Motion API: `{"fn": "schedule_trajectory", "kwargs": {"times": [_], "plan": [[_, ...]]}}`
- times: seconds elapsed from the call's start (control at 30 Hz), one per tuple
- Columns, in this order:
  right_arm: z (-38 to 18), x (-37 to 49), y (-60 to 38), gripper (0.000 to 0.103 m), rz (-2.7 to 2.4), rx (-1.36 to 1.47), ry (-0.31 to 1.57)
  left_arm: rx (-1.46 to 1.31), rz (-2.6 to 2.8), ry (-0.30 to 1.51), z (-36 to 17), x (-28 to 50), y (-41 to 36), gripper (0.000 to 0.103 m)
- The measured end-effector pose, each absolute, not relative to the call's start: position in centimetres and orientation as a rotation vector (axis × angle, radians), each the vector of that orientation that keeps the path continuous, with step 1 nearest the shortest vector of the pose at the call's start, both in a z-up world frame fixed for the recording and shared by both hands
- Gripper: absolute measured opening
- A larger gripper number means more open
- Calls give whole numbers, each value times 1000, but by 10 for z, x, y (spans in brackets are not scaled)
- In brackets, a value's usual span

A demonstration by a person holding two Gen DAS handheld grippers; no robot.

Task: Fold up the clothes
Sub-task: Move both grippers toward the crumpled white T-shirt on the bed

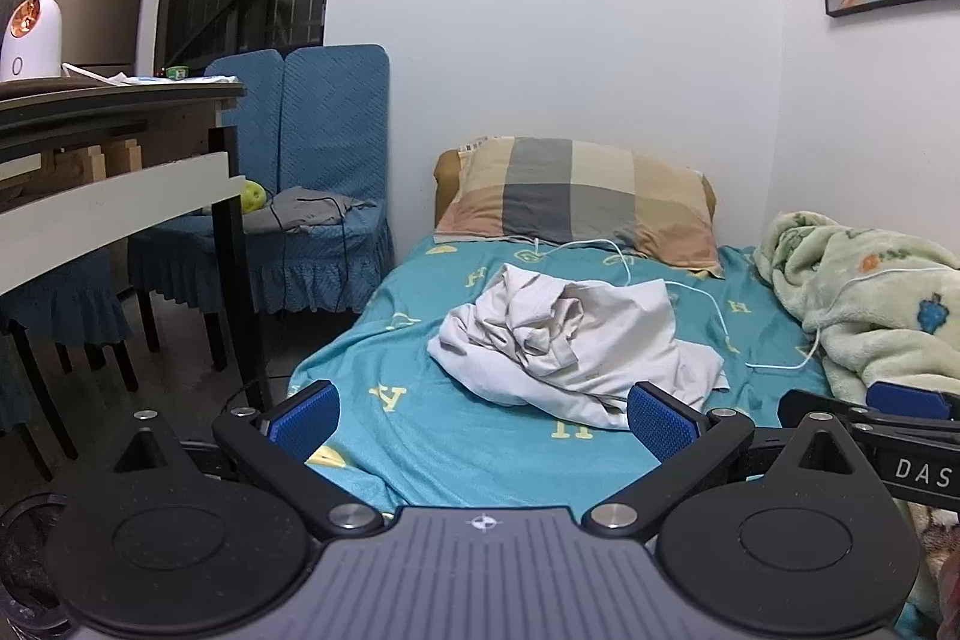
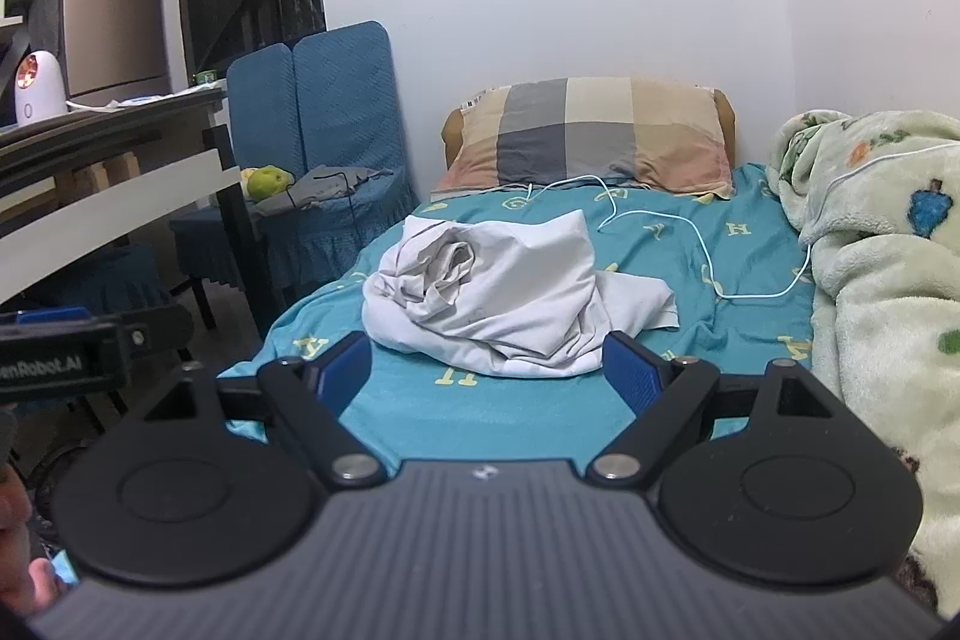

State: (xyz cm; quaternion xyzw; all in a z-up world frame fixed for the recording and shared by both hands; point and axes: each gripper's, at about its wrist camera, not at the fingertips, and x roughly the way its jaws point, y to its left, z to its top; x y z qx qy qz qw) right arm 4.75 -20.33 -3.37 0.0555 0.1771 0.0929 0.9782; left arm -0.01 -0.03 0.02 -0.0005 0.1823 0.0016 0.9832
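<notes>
A crumpled white garment [image 1: 570, 340] lies in a heap in the middle of the teal bed sheet [image 1: 456, 448]; it also shows in the right wrist view [image 2: 504, 298]. My left gripper [image 1: 483, 418] is open and empty, held above the near end of the bed, short of the garment. My right gripper [image 2: 489, 370] is open and empty, also just short of the garment's near edge. The right gripper shows at the right edge of the left wrist view [image 1: 888, 412].
A checked pillow [image 1: 576, 196] lies at the head of the bed. A white cable [image 2: 702, 244] trails across the sheet beside the garment. A fleece blanket [image 2: 888, 244] is piled on the right. A table [image 1: 108, 124] and blue-covered chairs [image 1: 324, 196] stand to the left.
</notes>
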Motion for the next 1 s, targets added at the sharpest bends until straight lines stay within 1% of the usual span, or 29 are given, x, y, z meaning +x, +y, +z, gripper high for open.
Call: {"fn": "schedule_trajectory", "kwargs": {"times": [0.2, 1.0], "plan": [[-31, 40, -207, 86, 175, 111, 338, 21, 1, 352, -3, -6, -12, 103], [-32, 41, -207, 86, 163, 101, 352, 6, -15, 357, -1, -5, -5, 103]]}}
